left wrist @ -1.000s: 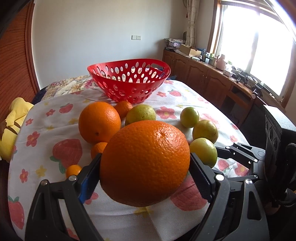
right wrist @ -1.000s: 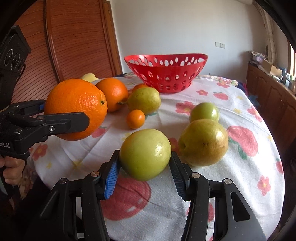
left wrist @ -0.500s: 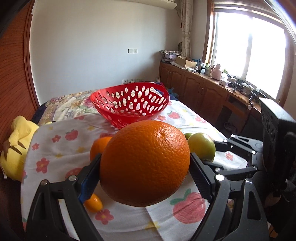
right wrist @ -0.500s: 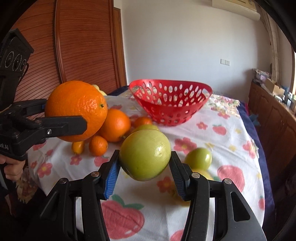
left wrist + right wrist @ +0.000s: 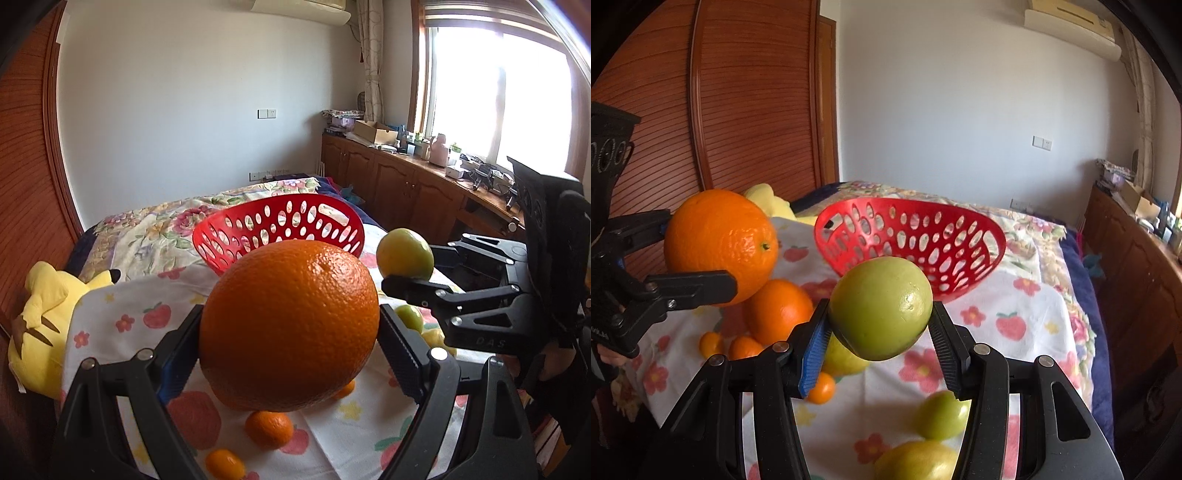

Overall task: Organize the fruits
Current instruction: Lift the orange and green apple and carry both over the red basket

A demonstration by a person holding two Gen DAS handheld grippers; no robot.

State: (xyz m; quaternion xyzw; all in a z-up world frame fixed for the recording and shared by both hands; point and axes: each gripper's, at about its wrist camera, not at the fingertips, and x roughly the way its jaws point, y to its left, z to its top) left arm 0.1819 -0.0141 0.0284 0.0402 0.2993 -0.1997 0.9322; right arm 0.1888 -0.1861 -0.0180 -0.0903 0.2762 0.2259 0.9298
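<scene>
My left gripper [image 5: 290,332] is shut on a large orange [image 5: 290,321] and holds it in the air, short of the red perforated basket [image 5: 280,227]. The orange also shows in the right wrist view [image 5: 720,243]. My right gripper [image 5: 879,325] is shut on a green fruit [image 5: 881,308], lifted above the table in front of the basket [image 5: 912,240]. That fruit shows in the left wrist view [image 5: 405,253] to the right of the orange. The basket looks empty.
On the flowered tablecloth [image 5: 1015,314] lie another orange [image 5: 777,310], small mandarins [image 5: 713,343] and green fruits [image 5: 942,415]. A yellow plush toy [image 5: 40,321] lies at the table's left. Wooden cabinets [image 5: 406,188] run along the right.
Both grippers have risen higher off the table with their fruits and moved closer to the basket; the fruits left on the cloth now sit lower in view.
</scene>
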